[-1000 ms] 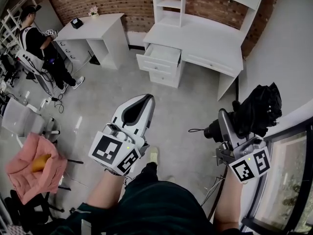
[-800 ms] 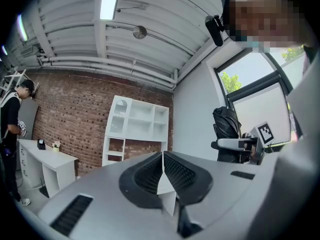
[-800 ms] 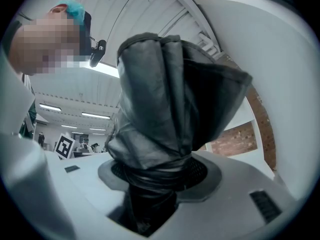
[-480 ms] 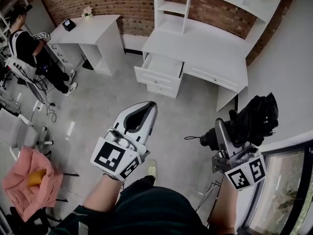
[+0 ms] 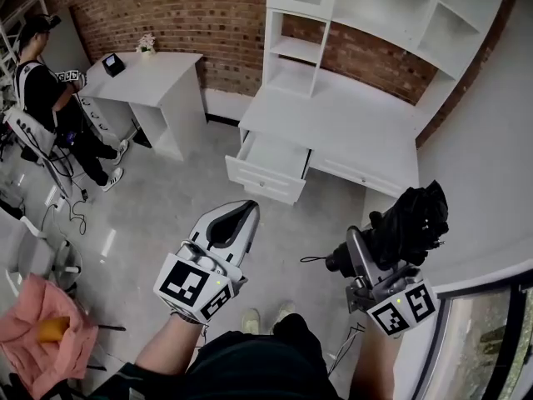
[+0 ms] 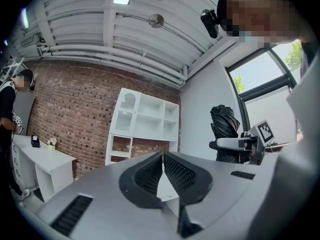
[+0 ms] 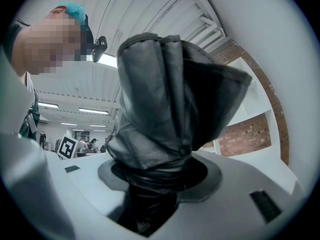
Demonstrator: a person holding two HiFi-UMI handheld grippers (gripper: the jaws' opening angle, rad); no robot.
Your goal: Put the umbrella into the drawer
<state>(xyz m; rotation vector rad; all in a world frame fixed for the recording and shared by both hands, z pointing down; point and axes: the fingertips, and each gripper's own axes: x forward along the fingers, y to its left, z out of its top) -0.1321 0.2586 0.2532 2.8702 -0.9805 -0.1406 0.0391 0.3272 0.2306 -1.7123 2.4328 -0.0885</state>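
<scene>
A folded black umbrella [image 5: 412, 223] is clamped in my right gripper [image 5: 376, 261], held upright at the right of the head view; its fabric [image 7: 170, 109] fills the right gripper view. My left gripper [image 5: 236, 227] is shut with nothing in it, its jaws together [image 6: 162, 170]. Ahead stands a white desk [image 5: 350, 136] with one drawer [image 5: 271, 167] pulled open on its left side. Both grippers are well short of it, above the grey floor. The umbrella [image 6: 226, 129] also shows at the right of the left gripper view.
A white shelf unit [image 5: 375, 11] tops the desk against a brick wall. A second white desk [image 5: 150, 77] stands at the left with a person [image 5: 46, 90] beside it. A pink cloth [image 5: 42, 340] lies at lower left. A window [image 5: 491, 340] is at the right.
The view has advanced toward the desk; the open drawer sits lower and closer in frame. Both grippers hold the same pose, the umbrella still clamped on the right.
</scene>
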